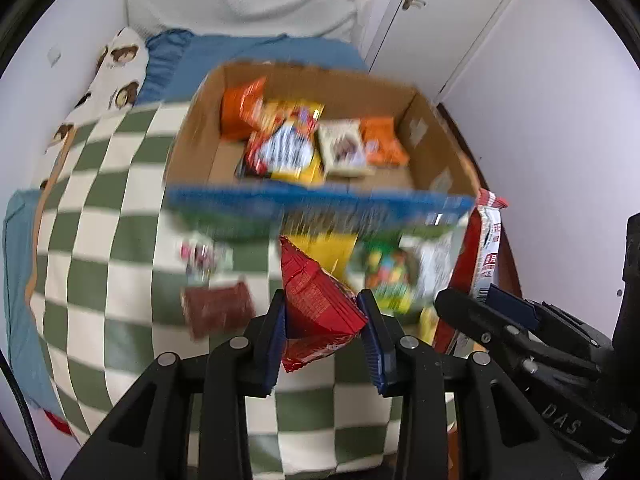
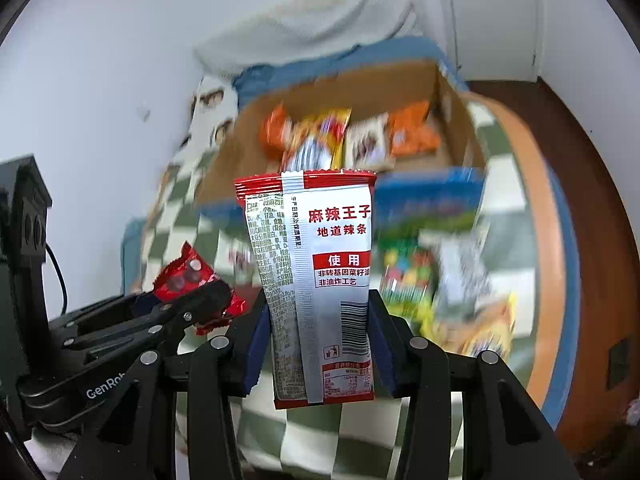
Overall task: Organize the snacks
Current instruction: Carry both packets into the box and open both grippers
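Two packets are gripped, one per gripper. Left gripper (image 1: pixel 325 320): blue pads closed on a crumpled red snack packet (image 1: pixel 316 300), which sticks up between the fingers, above the checked blanket (image 1: pixel 100 184). Right gripper (image 2: pixel 318 332): pads closed on the lower part of a red-and-silver spicy-strip packet (image 2: pixel 320 280), upright, printed back facing the camera, barcode low on it. Both packets are clear of the bed.

Cardboard box (image 1: pixel 192 136) sits on the blanket toward the far end of the bed, open-topped, blue outer face on its near wall. Inside: orange packets (image 1: pixel 240 108), a yellow-and-red bag (image 1: pixel 288 144), a pale square packet (image 1: pixel 344 148).

Loose snacks lie on the blanket just before the box's near wall: a brown packet (image 1: pixel 218 310), a small pale wrapper (image 1: pixel 204 256), a green bag with coloured sweets (image 1: pixel 390 276). All blurred.

Blue pillow (image 1: pixel 168 64) beyond the box.
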Demonstrator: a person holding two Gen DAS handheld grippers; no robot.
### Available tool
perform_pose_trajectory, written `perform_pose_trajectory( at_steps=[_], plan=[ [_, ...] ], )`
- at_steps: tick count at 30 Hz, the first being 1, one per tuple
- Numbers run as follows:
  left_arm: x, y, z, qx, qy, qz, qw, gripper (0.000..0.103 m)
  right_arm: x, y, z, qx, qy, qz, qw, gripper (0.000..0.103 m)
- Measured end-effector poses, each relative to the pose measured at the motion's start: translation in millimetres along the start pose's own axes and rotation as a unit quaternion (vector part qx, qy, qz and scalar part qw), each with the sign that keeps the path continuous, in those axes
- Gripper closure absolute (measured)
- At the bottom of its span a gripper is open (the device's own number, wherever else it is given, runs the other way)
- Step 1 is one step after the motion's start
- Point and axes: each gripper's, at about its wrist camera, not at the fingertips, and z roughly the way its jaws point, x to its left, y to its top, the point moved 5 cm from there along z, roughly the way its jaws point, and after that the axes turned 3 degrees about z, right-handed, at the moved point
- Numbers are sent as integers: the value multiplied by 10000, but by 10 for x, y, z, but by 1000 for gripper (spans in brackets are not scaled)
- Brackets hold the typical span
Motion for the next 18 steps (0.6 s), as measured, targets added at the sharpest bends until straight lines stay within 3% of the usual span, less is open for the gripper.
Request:
perform_pose_trajectory(
  at_steps=[5, 9, 13, 18],
  plan=[
    [-10, 580, -29, -196, 67, 51, 9998, 71, -127, 592, -41, -278, -89, 159, 9994, 55],
    [88, 1003, 99, -137, 361, 125, 9992, 71, -199, 1073, 208, -183, -276, 152, 9993, 55],
    [305, 1290, 409, 98, 881, 210, 9958, 71, -304, 1462, 570, 111, -584, 121, 9982, 55],
    [619, 1423, 936, 640, 1301, 187, 9893, 71, -529, 1694, 1183, 724, -977, 259, 9922, 55]
  ],
)
